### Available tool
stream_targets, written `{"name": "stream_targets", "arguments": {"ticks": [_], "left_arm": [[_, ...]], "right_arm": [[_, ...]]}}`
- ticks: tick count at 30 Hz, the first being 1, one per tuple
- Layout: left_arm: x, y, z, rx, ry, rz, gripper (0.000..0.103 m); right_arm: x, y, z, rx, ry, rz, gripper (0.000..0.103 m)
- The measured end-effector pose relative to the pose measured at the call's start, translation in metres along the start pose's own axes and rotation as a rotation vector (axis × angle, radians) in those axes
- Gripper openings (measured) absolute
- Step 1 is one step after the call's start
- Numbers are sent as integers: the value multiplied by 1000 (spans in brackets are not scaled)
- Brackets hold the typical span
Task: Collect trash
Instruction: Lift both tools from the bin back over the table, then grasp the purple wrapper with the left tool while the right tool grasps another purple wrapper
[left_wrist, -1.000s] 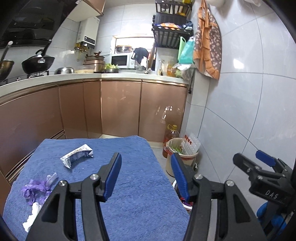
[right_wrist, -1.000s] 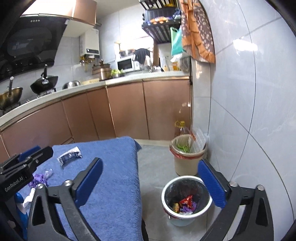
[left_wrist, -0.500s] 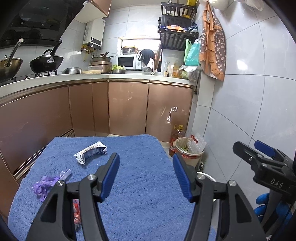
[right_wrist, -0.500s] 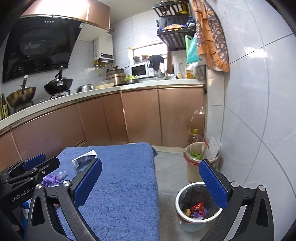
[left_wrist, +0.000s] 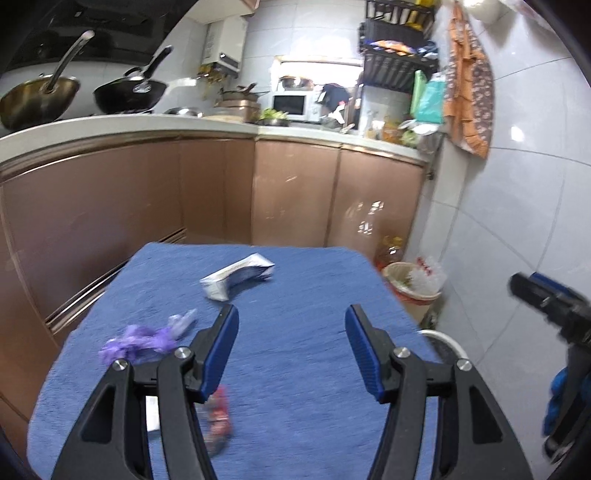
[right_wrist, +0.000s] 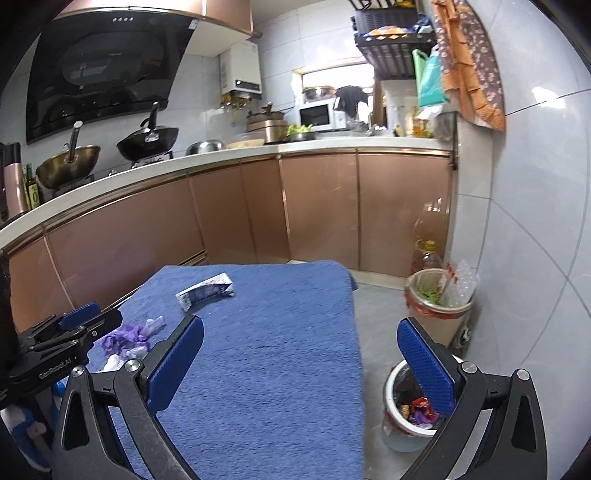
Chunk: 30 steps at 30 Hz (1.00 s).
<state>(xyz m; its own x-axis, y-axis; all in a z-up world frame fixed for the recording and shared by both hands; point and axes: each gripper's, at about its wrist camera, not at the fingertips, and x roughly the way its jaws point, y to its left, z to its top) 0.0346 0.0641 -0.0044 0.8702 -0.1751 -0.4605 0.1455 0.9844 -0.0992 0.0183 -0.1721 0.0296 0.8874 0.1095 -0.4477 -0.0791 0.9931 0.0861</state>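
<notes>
Trash lies scattered on a blue towel that covers a table in a small kitchen. In the left wrist view, going left to right: a crumpled purple wrapper sits at about nine o'clock from the left gripper, just beside its left finger. A blurred red wrapper lies at about seven o'clock, partly behind that finger, with a small white scrap showing through the finger's frame. A flattened white-and-blue carton lies at eleven o'clock, well ahead of the fingertips. The left gripper's jaws stand apart over bare towel with nothing between them. At three o'clock, off the towel's edge, the right gripper's side shows against the tiled wall.

In the right wrist view, the left gripper appears at nine o'clock near the purple wrapper. The right gripper is spread wide and holds nothing; its left finger hangs over the towel, its right finger over a white trash bin on the floor at four o'clock, which holds coloured wrappers. A second bin with green scraps stands at two o'clock beside an oil bottle.
</notes>
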Motion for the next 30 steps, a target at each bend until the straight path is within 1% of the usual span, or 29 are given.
{"name": "stream_targets", "arguments": {"ticks": [4, 6, 7, 11, 14, 16, 18, 21, 23, 25, 30], "left_arm": [[8, 55, -13, -20, 42, 75, 58], [11, 79, -17, -17, 58, 101, 58], [14, 97, -21, -17, 75, 115, 58], [22, 144, -28, -17, 138, 130, 58], [33, 176, -35, -35, 188, 118, 58], [41, 190, -38, -45, 212, 99, 58], [47, 196, -41, -44, 229, 90, 58], [63, 205, -44, -41, 261, 54, 58], [74, 209, -45, -30, 282, 34, 58], [87, 214, -47, -20, 306, 26, 58], [112, 222, -50, -11, 346, 3, 58]], "right_arm": [[15, 13, -2, -8, 33, 51, 103], [24, 20, -4, -10, 58, 84, 101], [29, 25, -6, -12, 70, 100, 99], [53, 48, -15, -25, 146, 187, 88], [72, 71, -26, -45, 205, 249, 86], [85, 89, -32, -72, 242, 289, 84], [94, 105, -36, -90, 268, 324, 82], [111, 127, -42, -113, 306, 372, 79], [122, 141, -44, -117, 330, 406, 76], [134, 154, -47, -124, 355, 440, 75], [158, 177, -54, -132, 403, 493, 75]]}}
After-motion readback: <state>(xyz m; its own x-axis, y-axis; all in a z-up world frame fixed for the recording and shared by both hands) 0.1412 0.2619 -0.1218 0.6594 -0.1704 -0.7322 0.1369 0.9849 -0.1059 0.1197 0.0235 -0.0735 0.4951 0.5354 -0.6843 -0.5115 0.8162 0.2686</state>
